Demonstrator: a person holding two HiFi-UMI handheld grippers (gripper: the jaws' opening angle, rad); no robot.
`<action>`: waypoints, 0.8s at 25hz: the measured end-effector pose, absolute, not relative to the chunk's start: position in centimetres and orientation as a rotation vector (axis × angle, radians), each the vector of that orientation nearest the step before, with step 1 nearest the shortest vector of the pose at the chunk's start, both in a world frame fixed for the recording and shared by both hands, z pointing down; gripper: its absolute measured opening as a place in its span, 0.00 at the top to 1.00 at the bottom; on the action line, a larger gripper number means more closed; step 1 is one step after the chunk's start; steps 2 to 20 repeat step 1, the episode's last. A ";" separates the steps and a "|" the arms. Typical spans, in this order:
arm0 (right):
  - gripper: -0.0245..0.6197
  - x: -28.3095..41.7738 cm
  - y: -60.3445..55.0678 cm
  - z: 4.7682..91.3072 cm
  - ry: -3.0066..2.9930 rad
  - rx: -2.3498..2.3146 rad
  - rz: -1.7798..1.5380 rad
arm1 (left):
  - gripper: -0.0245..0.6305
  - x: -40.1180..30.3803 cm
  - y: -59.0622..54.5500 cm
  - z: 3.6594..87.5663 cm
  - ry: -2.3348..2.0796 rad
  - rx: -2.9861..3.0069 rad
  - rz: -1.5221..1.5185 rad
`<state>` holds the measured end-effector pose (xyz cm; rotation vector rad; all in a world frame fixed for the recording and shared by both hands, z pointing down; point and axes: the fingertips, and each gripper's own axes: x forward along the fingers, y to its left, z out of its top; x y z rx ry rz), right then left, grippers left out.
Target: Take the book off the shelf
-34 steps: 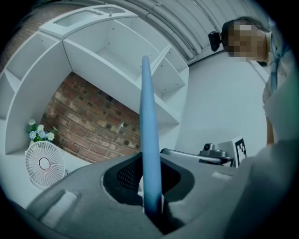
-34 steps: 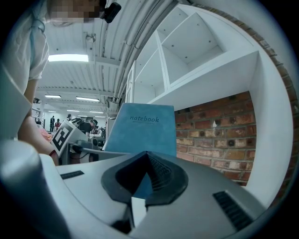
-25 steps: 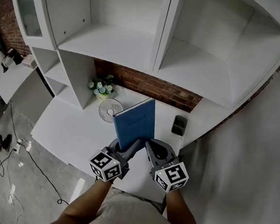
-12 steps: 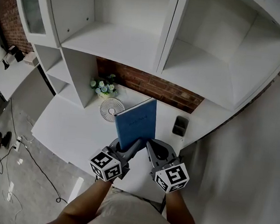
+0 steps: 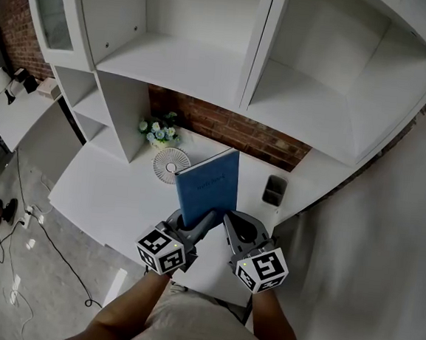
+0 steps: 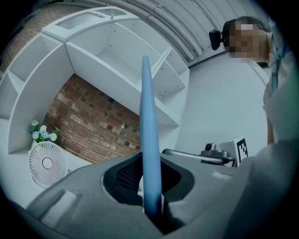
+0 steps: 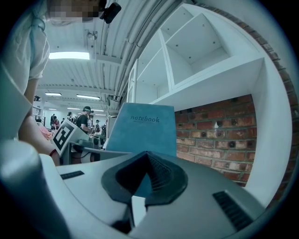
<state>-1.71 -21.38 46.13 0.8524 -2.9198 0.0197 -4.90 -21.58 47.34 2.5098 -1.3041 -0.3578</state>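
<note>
A blue book (image 5: 208,187) marked "notebook" stands upright above the white desk (image 5: 107,193), in front of the empty white shelf unit (image 5: 185,67). My left gripper (image 5: 201,221) is shut on its lower edge. In the left gripper view the book (image 6: 149,140) shows edge-on, rising from between the pads of the left gripper (image 6: 152,205). My right gripper (image 5: 228,220) sits just right of the left one, shut and holding nothing. In the right gripper view the book's cover (image 7: 145,130) faces the camera beyond the right gripper (image 7: 142,186).
On the desk behind the book are a small round white fan (image 5: 169,167) and a pot of flowers (image 5: 155,132). A dark flat object (image 5: 273,190) lies to the right near the brick wall (image 5: 238,134). A white wall closes the right side.
</note>
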 end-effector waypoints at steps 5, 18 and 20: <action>0.94 -1.7 -21.3 46.1 -2.920 0.854 0.019 | 0.89 -4.9 -21.5 47.3 -1.304 2.510 -0.358; 0.94 -1.7 -21.3 46.1 -2.920 0.854 0.019 | 0.89 -4.9 -21.5 47.3 -1.304 2.510 -0.358; 0.94 -1.7 -21.3 46.1 -2.920 0.854 0.019 | 0.89 -4.9 -21.5 47.3 -1.304 2.510 -0.358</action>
